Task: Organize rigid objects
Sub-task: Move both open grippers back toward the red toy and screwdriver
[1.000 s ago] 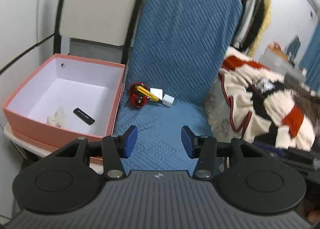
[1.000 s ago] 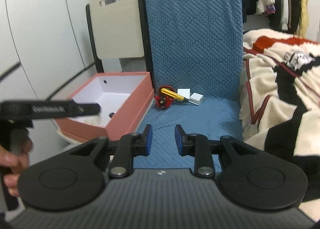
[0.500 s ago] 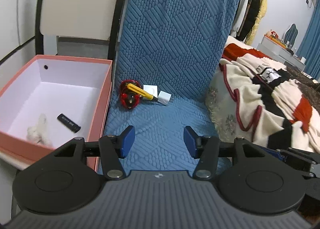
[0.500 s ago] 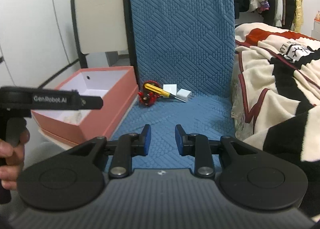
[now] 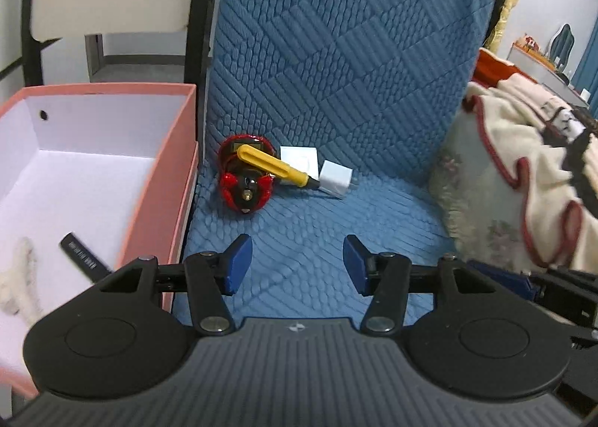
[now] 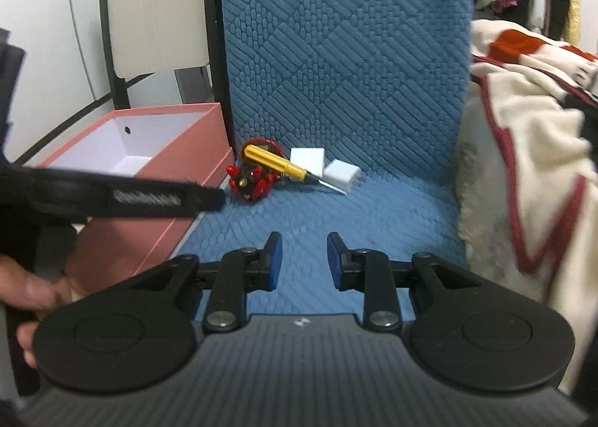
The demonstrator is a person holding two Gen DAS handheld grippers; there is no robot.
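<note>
Left tongs (image 5: 297, 259) spread wide, holding nothing, hovering over blue seat cushion (image 5: 317, 225). Right tongs (image 6: 303, 260) parted narrower, also gripping nothing. Yellow screwdriver (image 5: 274, 164) lying across red toy (image 5: 244, 180) at back of seat, two white blocks (image 5: 335, 178) just beside. Black stick (image 5: 84, 259) and white fluffy item (image 5: 22, 274) inside pink box (image 5: 164, 180), left of seat.

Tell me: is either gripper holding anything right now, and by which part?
Nothing is held. The left gripper and right gripper both have open, empty jaws, short of the screwdriver on the chair seat.
</note>
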